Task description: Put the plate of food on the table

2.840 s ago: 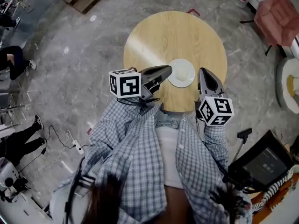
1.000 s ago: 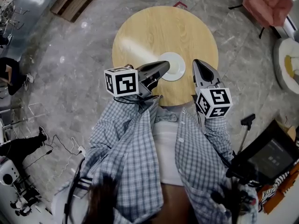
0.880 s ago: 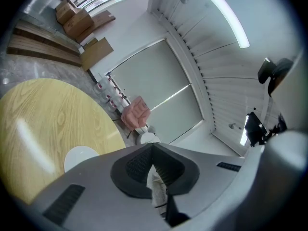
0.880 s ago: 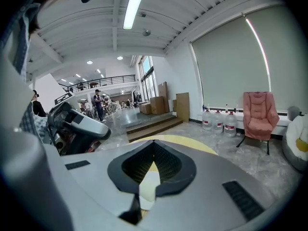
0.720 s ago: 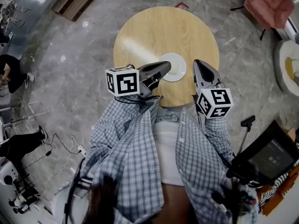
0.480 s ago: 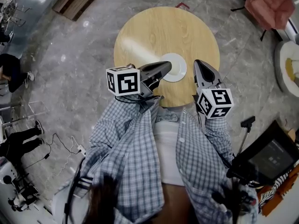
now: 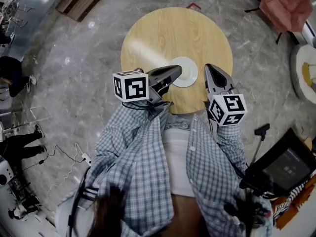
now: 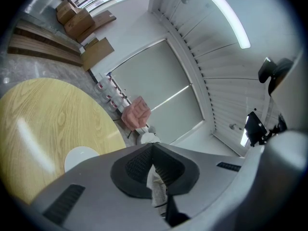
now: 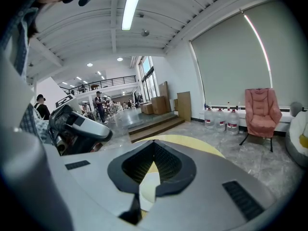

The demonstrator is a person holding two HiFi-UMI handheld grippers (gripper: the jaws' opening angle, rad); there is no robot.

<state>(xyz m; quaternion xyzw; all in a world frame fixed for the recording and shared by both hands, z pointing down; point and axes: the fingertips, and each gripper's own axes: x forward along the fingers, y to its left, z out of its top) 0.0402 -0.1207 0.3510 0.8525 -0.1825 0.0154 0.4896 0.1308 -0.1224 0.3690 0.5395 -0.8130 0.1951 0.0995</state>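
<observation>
A grey marble floor [image 7: 69, 83] runs across the whole room, and on it stands a round wooden table [image 7: 168, 33]. A person in a checked shirt [image 7: 143, 167] stands right at the table's near edge, with a gripper in each hand reaching out over it. A pink armchair [image 7: 286, 4] stands well beyond the table's far right edge, and a row of water bottles [image 9: 220, 118] stands by the wall beside it. Another person's legs [image 7: 19, 144] show far off to the left.

The left gripper [image 7: 177, 69] is held over the near edge, left of the middle, and points across to the right. Its jaws are pressed together at the tips and hold nothing. The right gripper [image 7: 208, 68] is held over the near edge on the right and points toward the far edge. Its jaws are also pressed together and empty.

The plate [image 7: 187, 79] lies flat on the table close to the near edge, between the two grippers. Its top looks plain white from above. The left gripper's tip overlaps the plate's left rim from above, but I cannot tell whether it touches. The right gripper is just beside the plate's right rim and apart from it.
</observation>
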